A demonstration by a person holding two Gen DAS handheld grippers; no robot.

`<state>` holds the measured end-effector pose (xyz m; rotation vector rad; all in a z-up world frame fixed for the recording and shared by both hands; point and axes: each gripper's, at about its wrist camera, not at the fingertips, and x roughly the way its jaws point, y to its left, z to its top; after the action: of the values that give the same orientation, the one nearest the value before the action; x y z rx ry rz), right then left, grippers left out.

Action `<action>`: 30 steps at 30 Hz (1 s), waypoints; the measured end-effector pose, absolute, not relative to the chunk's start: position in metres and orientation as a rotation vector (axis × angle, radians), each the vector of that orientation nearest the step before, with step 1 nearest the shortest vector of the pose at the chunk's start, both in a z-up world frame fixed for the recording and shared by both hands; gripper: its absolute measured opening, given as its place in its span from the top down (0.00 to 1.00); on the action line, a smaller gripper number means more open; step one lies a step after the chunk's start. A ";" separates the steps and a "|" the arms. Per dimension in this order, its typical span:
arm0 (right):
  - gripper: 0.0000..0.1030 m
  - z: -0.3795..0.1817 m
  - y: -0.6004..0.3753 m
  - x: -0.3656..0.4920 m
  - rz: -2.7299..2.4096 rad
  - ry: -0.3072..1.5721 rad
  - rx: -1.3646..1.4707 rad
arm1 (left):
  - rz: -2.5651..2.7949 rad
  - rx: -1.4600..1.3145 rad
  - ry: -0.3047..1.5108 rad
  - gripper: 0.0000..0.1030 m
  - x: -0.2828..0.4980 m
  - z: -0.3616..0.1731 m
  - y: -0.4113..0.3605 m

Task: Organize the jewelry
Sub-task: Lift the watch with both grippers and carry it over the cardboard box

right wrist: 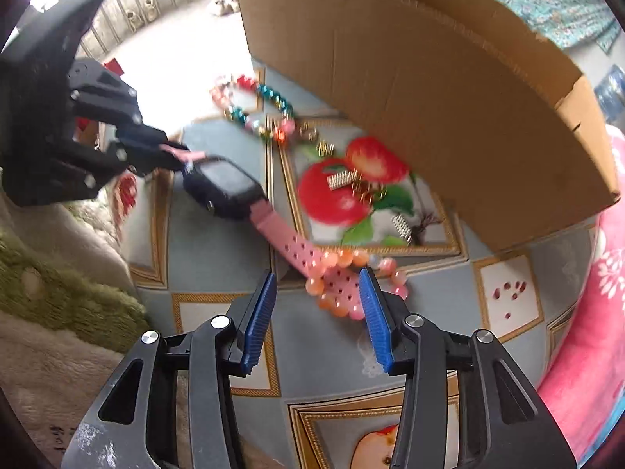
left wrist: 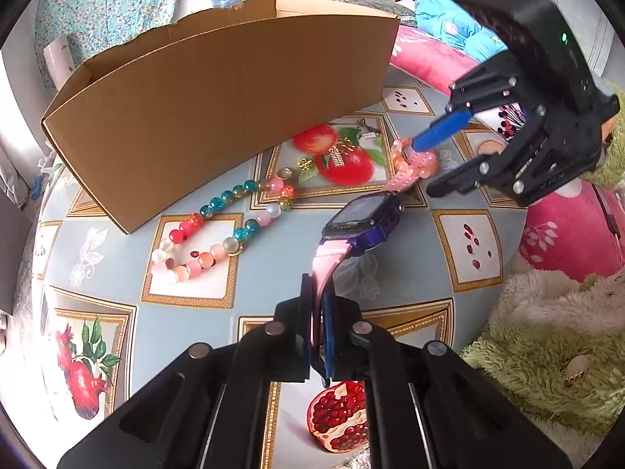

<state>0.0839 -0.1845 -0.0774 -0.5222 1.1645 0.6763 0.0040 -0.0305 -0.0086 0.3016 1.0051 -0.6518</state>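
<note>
I'm working in a lived-in home, likely a bedroom: the worktop wears a fruit-printed cloth, folded pink and blue quilts are heaped behind, floral fabric hangs opposite, and a shaggy green throw lies alongside.

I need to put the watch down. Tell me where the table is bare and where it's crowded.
Bare cloth lies on the near side of the table, between the watch and the fluffy green cover. Crowded: along the cardboard box, where the colourful bead strand, gold clips and pink bead bracelet lie.
</note>
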 end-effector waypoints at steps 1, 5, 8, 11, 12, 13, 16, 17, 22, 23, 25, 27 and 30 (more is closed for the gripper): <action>0.78 -0.082 -0.188 0.084 0.680 1.182 -0.496 | -0.649 0.303 1.005 0.96 0.004 -0.008 -0.031; 0.93 -0.084 -0.200 0.081 0.672 1.198 -0.411 | -0.646 0.313 0.999 0.96 0.003 -0.008 -0.032; 0.93 -0.080 -0.212 0.092 0.673 1.199 -0.356 | -0.643 0.324 0.990 0.96 0.002 -0.009 -0.033; 0.93 -0.067 -0.216 0.108 0.672 1.198 -0.240 | -0.638 0.325 0.989 0.96 0.002 -0.010 -0.032; 0.93 -0.062 -0.221 0.112 0.667 1.191 -0.200 | -0.637 0.324 0.989 0.96 0.002 -0.010 -0.032; 0.93 -0.058 -0.228 0.115 0.656 1.181 -0.161 | -0.634 0.326 0.989 0.96 0.002 -0.010 -0.032; 0.93 -0.045 -0.250 0.129 0.622 1.141 -0.002 | -0.631 0.334 0.988 0.96 0.001 -0.011 -0.033; 0.93 -0.046 -0.252 0.135 0.611 1.133 0.033 | -0.630 0.336 0.988 0.96 0.001 -0.011 -0.033; 0.79 -0.042 -0.268 0.141 0.489 1.091 0.064 | -0.627 0.338 0.989 0.96 0.001 -0.011 -0.034; 0.73 -0.040 -0.273 0.142 0.479 1.084 0.086 | -0.626 0.339 0.989 0.96 0.001 -0.012 -0.033; 0.60 -0.034 -0.274 0.147 0.490 1.054 0.098 | -0.625 0.340 0.989 0.96 0.002 -0.012 -0.033; 0.59 -0.034 -0.256 0.146 0.533 1.030 0.070 | -0.622 0.341 0.989 0.96 0.002 -0.012 -0.033; 0.55 -0.037 -0.228 0.135 0.637 1.027 -0.052 | -0.622 0.344 0.991 0.96 0.003 -0.013 -0.033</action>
<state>0.1349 -0.2282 -0.0366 -0.0518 1.0274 0.6371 0.0028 -0.0329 -0.0126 0.3442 0.9914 -0.6217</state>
